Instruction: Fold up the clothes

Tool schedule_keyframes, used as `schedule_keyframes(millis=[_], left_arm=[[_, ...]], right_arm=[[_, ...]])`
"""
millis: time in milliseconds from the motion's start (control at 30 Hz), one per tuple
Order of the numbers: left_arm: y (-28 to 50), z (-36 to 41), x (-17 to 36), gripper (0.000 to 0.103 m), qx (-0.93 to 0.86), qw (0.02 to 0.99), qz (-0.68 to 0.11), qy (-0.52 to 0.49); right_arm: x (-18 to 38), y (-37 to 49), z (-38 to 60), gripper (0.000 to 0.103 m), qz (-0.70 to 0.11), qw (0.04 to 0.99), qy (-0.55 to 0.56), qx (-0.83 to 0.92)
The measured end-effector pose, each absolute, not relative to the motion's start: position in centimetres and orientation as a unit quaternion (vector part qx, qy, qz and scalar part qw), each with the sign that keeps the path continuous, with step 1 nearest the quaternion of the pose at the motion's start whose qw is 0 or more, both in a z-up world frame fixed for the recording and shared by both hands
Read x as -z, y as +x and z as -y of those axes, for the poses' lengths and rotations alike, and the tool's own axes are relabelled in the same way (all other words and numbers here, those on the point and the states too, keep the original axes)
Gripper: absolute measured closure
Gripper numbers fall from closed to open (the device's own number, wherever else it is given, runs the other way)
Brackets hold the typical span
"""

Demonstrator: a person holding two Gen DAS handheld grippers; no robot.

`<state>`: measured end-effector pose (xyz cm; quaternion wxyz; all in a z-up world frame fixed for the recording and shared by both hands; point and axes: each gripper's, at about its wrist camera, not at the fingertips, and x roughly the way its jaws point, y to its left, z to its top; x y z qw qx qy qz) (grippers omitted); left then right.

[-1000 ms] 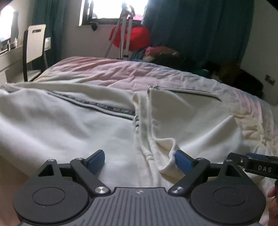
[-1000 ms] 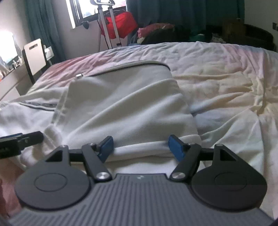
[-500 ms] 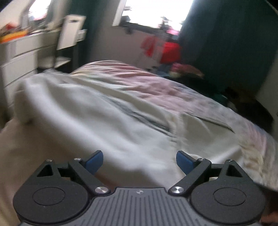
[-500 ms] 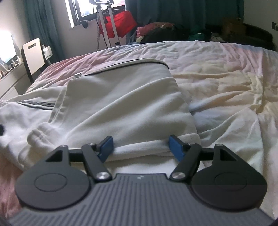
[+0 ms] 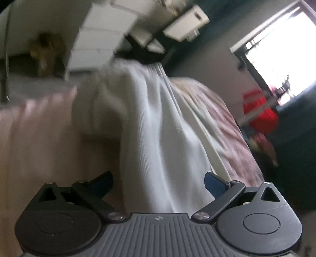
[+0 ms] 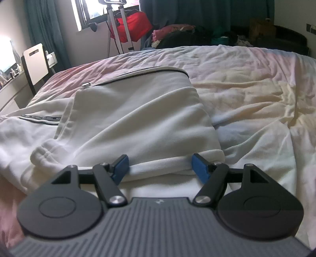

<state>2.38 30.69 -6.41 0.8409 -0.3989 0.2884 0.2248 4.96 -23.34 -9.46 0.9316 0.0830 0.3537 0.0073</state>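
One bed [image 6: 246, 83] fills most of the room, its pale sheet rumpled and tinted pink toward the far side. On it lies one white garment [image 6: 134, 122], a zip-up top by the look of it, spread across the near left part of the bed. One panel is folded over the body, its dark-edged zipper line curving along the top with a small metal pull [image 6: 86, 85] at one end. A dark tape strip [image 6: 39, 118] runs along the left portion; it carries lettering, but too small and soft to read.

Beyond the bed I count one window [image 6: 92, 9], teal curtains either side, one white chair [image 6: 36, 63], one red bag [image 6: 131, 25] behind white stand legs, and a heap of clothes [image 6: 173, 35] on the floor.

Two grippers are at work. The right gripper [image 6: 160, 168] sits low at the garment's near folded edge, its blue pads [image 6: 200, 168] set fairly wide with that edge lying between them; I cannot tell whether they press on it. The left gripper [image 5: 158, 183], seen in a blurred and tilted view, has its jaws opening wide, white ribbed cloth [image 5: 158, 128] passing between the pads without being pinched.
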Motion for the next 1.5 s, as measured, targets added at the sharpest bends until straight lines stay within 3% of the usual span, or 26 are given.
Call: schedule_keyframes(millis=[133, 233, 500, 800, 1033, 1267, 1500], left_arm=[[3.7, -33.3, 6.3, 0.008, -0.268, 0.836, -0.264, -0.399], [4.5, -34.1, 6.0, 0.020, -0.279, 0.841, -0.262, -0.383], [6.2, -31.3, 2.1, 0.084, -0.273, 0.896, -0.247, -0.248], [5.8, -18.7, -7.6, 0.088, -0.212, 0.962, -0.131, -0.109], [4.1, -3.5, -10.8, 0.089, -0.155, 0.985, -0.052, -0.045], [5.1, 11.6, -7.9, 0.090, -0.108, 0.994, -0.012, 0.028], [5.8, 23.4, 0.9, 0.090, -0.020, 0.996, -0.051, 0.077]], right_arm=[[9.3, 4.6, 23.4, 0.030, -0.348, 0.934, 0.081, -0.009], [9.5, 4.8, 23.4, 0.031, -0.352, 0.933, 0.081, -0.009], [8.8, 5.2, 23.8, 0.030, -0.355, 0.930, 0.096, -0.006], [5.9, 4.5, 27.4, 0.030, -0.326, 0.930, 0.171, -0.001], [4.1, 3.8, 32.5, 0.030, -0.294, 0.925, 0.236, 0.039], [3.1, 2.4, 38.6, 0.030, -0.249, 0.912, 0.312, 0.092], [3.6, 1.4, 41.7, 0.028, -0.215, 0.905, 0.349, 0.113]])
